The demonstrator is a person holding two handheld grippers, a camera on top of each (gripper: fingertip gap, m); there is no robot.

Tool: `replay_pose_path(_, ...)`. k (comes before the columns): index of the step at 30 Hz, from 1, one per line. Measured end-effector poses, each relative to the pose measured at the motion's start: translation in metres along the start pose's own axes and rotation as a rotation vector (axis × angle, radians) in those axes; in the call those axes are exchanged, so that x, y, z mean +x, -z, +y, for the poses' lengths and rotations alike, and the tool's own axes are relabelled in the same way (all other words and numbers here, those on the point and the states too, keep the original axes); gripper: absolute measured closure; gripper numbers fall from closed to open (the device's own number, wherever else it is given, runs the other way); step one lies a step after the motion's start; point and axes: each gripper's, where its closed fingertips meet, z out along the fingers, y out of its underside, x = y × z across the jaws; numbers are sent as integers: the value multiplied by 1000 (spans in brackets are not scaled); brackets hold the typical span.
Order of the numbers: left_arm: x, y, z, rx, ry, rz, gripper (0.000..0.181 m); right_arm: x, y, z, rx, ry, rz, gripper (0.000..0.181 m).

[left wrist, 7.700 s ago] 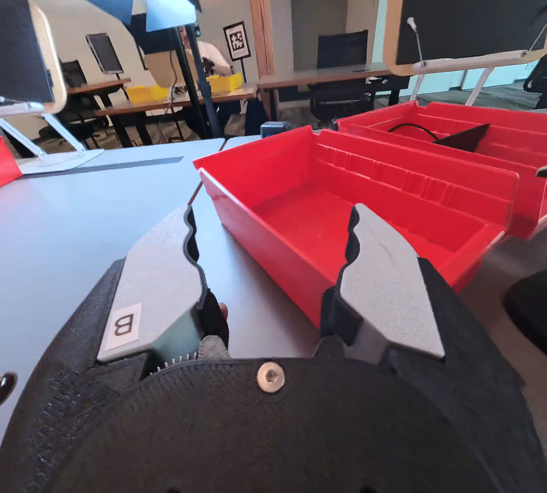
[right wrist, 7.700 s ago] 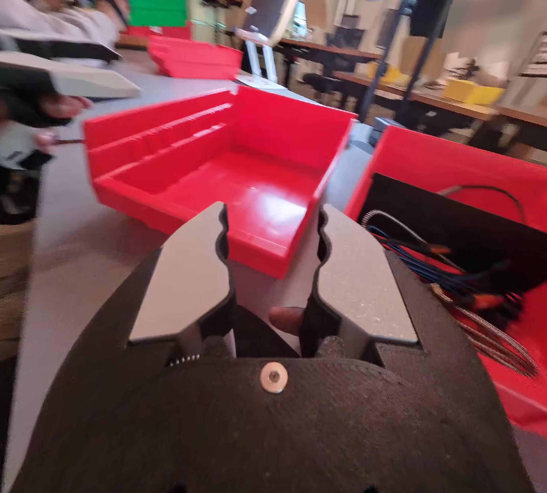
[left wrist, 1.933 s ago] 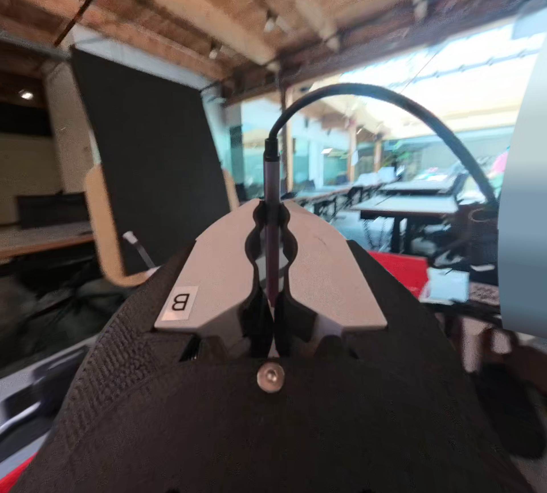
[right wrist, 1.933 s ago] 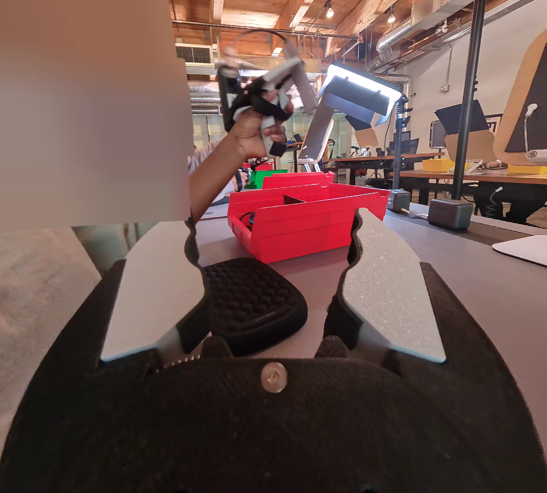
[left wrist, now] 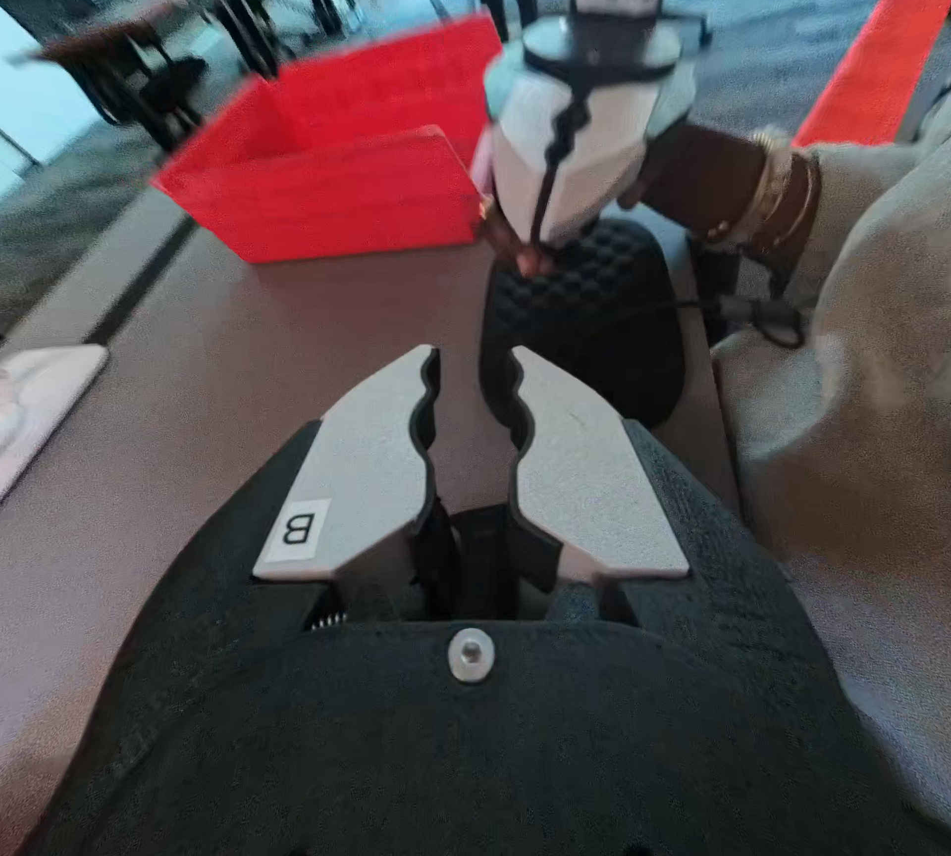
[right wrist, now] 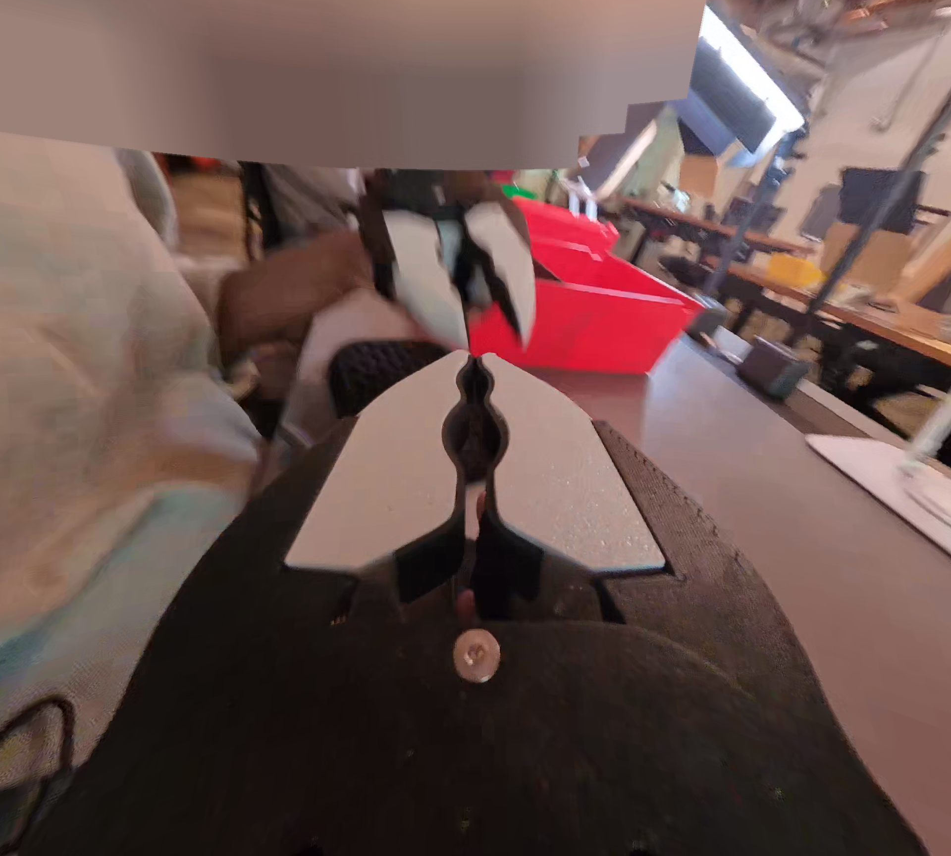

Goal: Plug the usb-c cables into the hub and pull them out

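Observation:
My left gripper (left wrist: 474, 358) is partly open and empty, low over the brown table (left wrist: 231, 394). It points at my right gripper (left wrist: 538, 234), which is shut above a black honeycomb pad (left wrist: 581, 317). In the right wrist view my right gripper (right wrist: 476, 359) is shut tip to tip, and I see nothing held in it. The left gripper (right wrist: 492, 342) faces it closely. A small grey hub-like piece with a black cable loop (left wrist: 751, 312) lies at the table's right edge by the person's sleeve. Both views are motion-blurred.
A red bin (left wrist: 329, 173) stands on the table beyond the grippers and also shows in the right wrist view (right wrist: 592, 317). A white base plate (left wrist: 36, 399) lies at the left. A person's arm (left wrist: 720, 183) and torso are close. A small dark block (right wrist: 772, 368) sits farther back.
My left gripper held a thin hub with a black cable up in the air; now it is down near the table, open and empty. My right gripper was open and is now shut.

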Motion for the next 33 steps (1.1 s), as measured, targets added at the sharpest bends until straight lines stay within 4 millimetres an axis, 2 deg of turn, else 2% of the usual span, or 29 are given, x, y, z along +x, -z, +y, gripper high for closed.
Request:
replay_pose_path(1, -8, 24, -15, 109, -6, -53, 157, 4, 3, 5, -64, 41, 40, 171)
replay_pose_path(2, -15, 45, -26, 187, -17, -106, 152, 4, 4, 9, -120, 68, 47, 151)
replay_pose_path(3, -21, 62, -29, 224, -31, -157, 145, -3, 2, 10, -171, 66, 13, 149)
replay_pose_path(6, -31, 89, -23, 245, -92, -271, 125, -44, -12, 15, -295, 46, -189, 138)
replay_pose_path(8, -31, 93, -18, 256, -130, -290, 118, -59, -24, 31, -413, 165, -232, 139)
replay_pose_path(12, -28, 92, -15, 263, -127, -263, 116, -82, -37, 68, -646, 306, -353, 148)
replay_pose_path(16, -21, 88, -13, 264, -146, -212, 117, -81, -41, 100, -842, 461, -385, 149)
replay_pose_path(18, -17, 84, -8, 245, -159, -182, 117, -78, -42, 113, -898, 543, -393, 160)
replay_pose_path(19, -15, 83, -5, 237, -160, -169, 117, -76, -43, 117, -907, 578, -384, 169)
replay_pose_path(20, -14, 81, -3, 228, -161, -154, 117, -71, -46, 117, -893, 608, -360, 171)
replay_pose_path(22, -10, 79, -1, 229, -161, -132, 116, -63, -51, 103, -791, 566, -295, 172)
replay_pose_path(23, -9, 79, -2, 243, -155, -126, 116, -59, -55, 87, -680, 497, -246, 173)
replay_pose_path(26, -9, 78, -11, 339, -77, -95, 117, -31, -54, 13, -215, 224, -62, 173)
replay_pose_path(28, -3, 71, -25, 436, 21, -9, 117, -13, -39, -34, 102, 57, 8, 173)
replay_pose_path(29, 2, 64, -33, 480, 72, 44, 117, -9, -31, -51, 234, 6, 19, 173)
replay_pose_path(32, 18, 33, -58, 554, 203, 171, 120, -6, -18, -75, 473, -74, 14, 173)
replay_pose_path(33, 23, 22, -64, 558, 224, 202, 129, -8, -16, -78, 517, -102, -6, 173)
